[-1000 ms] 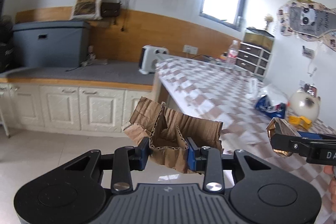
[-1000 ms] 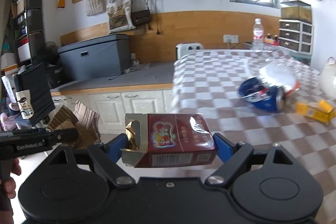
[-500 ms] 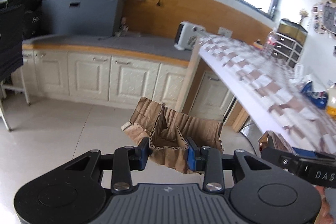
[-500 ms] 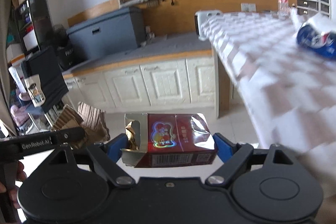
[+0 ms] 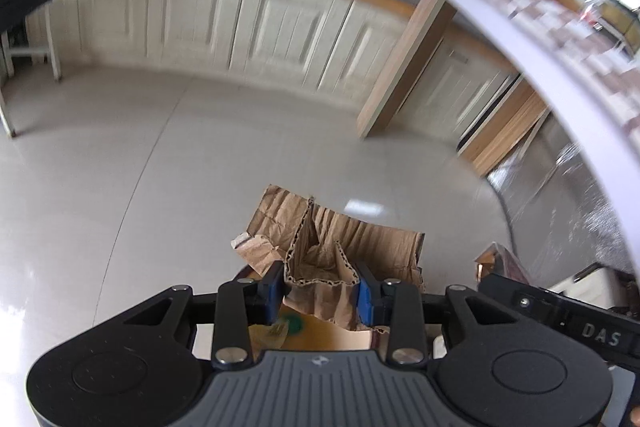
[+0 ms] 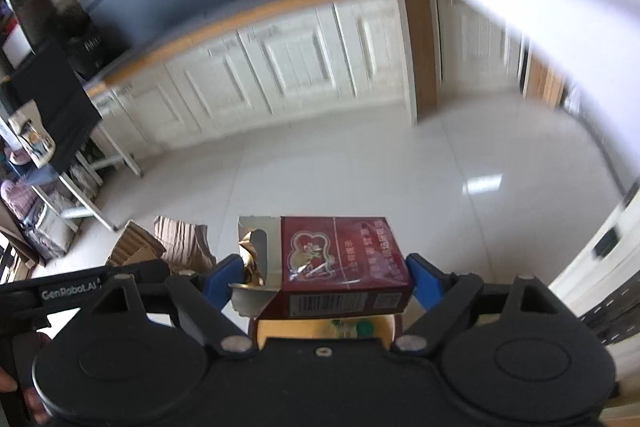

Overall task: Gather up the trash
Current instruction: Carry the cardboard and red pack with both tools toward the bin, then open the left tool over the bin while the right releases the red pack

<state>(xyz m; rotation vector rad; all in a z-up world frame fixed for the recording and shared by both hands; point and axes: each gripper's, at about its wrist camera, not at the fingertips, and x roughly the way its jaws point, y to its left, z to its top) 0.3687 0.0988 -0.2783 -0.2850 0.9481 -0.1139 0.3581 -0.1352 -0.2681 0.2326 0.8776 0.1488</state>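
In the left wrist view the left gripper [image 5: 319,285] was clenched on a piece of torn corrugated cardboard [image 5: 336,251], its blue pads [image 5: 275,283] pressed against the two sides of the folded wad at lower centre of the frame. The cardboard's ragged flaps rose above the pads and spread toward the centre. Just below it, between the finger arms, showed a yellowish surface with a green mark [image 5: 295,324] — what it belonged to could not be told. At the lower right edge the other tool's black body crossed the frame.

In the right wrist view the right gripper [image 6: 322,281] was grasping a dark red cigarette pack [image 6: 340,263], held crosswise between the blue pads [image 6: 424,283] at lower centre, its barcode side facing the camera and its torn-open end with gold foil pointing left. Beneath the pack a yellowish rounded opening [image 6: 316,329] was partly visible. At lower left the cardboard appeared again beside the left tool.

Farther out, both views showed a pale tiled floor [image 6: 360,167] across the middle, a blurred row of white cabinets [image 5: 224,15] along the upper part, and the curved white edge of a table with a checked cloth [image 5: 560,75] sweeping down the right side.
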